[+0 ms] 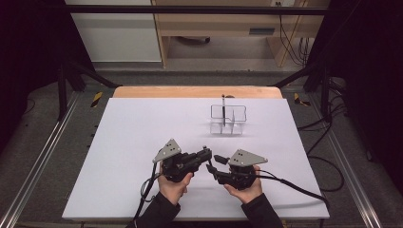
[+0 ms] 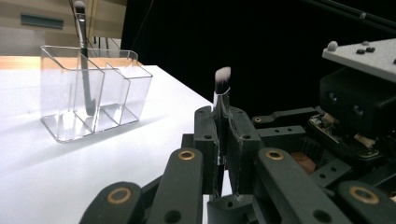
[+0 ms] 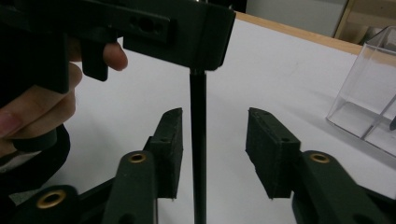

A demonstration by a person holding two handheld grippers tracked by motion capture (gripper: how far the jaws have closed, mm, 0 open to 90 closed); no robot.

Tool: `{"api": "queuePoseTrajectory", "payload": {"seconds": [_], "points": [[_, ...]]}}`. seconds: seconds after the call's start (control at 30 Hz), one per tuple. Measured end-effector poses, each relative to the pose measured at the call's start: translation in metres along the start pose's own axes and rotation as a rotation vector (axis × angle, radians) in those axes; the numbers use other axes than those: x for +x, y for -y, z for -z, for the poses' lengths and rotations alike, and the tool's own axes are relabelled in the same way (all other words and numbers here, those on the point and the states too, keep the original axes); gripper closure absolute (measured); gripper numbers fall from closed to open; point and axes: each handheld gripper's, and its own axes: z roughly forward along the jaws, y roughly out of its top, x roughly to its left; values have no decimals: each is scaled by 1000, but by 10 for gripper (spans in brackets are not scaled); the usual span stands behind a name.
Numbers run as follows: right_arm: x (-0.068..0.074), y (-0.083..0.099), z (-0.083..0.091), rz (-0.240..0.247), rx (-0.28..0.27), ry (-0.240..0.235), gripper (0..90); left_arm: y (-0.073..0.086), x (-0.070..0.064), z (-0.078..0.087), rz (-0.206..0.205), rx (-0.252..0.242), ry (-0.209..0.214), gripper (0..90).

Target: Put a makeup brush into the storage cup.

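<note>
Left gripper (image 1: 207, 153), seen from the high view, sits near the front centre of the white table (image 1: 133, 142), held in the person's left hand (image 1: 173, 183), jaws pointing right toward the right gripper (image 1: 214, 164), which is just beside it and held in the right hand (image 1: 244, 187). A clear plastic organizer (image 1: 229, 120) stands farther back and to the right, well apart from both grippers, with a dark brush (image 1: 223, 108) upright in its left rear compartment. The item between the two grippers is too small to make out from this height.

Left gripper view: the left gripper (image 2: 223, 135) has its jaws pressed together on a makeup brush (image 2: 221, 93), pinching the handle just below the ferrule. The brush stands upright, white-tipped bristles uppermost, above the jaw tops. The organizer (image 2: 93, 93) is at far left, the second brush (image 2: 83, 56) leaning slightly inside it. The body of the right gripper (image 2: 359, 102) is close at right.

Right gripper view: the right gripper (image 3: 214, 151) has its jaws spread wide. The black handle of the makeup brush (image 3: 198, 140) hangs vertically between them, closer to the left jaw, touching neither pad as far as can be seen. The left gripper (image 3: 187, 32) clamps its top, with the fingers (image 3: 42, 102) of the left hand at left. A corner of the organizer (image 3: 369, 93) shows at right.
</note>
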Motion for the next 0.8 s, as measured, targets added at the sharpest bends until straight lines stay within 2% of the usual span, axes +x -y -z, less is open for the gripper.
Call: {"api": "queuePoseTrajectory", "payload": {"seconds": [0.43, 0.73, 0.8], "points": [[1, 0, 1, -10, 0, -49, 823, 3, -5, -4, -26, 20, 3, 831], [1, 0, 1, -20, 6, -66, 842, 2, -5, -4, -29, 29, 1, 821], [1, -1, 1, -22, 6, -67, 842, 0, -5, -3, -30, 28, 2, 778]]}}
